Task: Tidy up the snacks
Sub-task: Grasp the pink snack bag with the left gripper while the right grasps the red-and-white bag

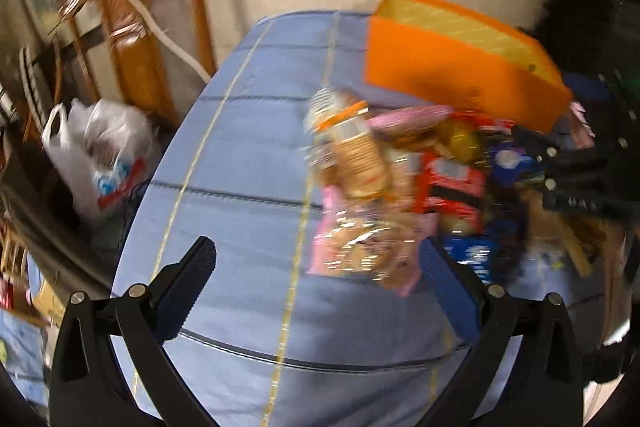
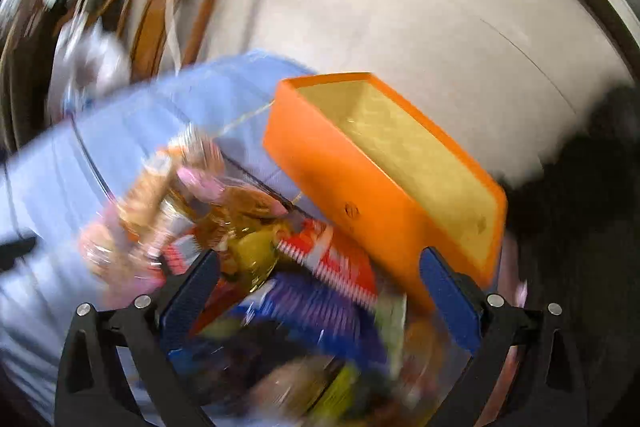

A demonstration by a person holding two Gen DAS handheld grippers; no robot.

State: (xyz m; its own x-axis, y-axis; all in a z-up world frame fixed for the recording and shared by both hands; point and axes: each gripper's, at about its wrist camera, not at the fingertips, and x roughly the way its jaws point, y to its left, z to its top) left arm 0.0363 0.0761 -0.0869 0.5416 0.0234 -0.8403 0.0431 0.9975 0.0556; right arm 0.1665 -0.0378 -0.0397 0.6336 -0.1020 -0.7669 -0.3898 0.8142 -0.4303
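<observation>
A blurred heap of snack packets (image 1: 404,179) lies on a blue quilted cloth (image 1: 240,211), below an empty orange box (image 1: 460,75) with a yellow inside. My left gripper (image 1: 316,259) is open, low over the cloth, with a pink packet (image 1: 360,251) of the heap lying just beyond its right finger. In the right wrist view the same orange box (image 2: 380,179) stands behind the pile (image 2: 256,239). My right gripper (image 2: 320,267) hangs open above blue and red packets, holding nothing. The other gripper's black frame (image 1: 584,171) shows at the right edge of the left wrist view.
A wooden chair (image 1: 148,27) stands off the cloth's far left corner, against a pale wall. A white plastic bag (image 1: 100,151) sits on the floor beside it. Clutter fills the left edge. A dark shape (image 2: 580,187) lies right of the box.
</observation>
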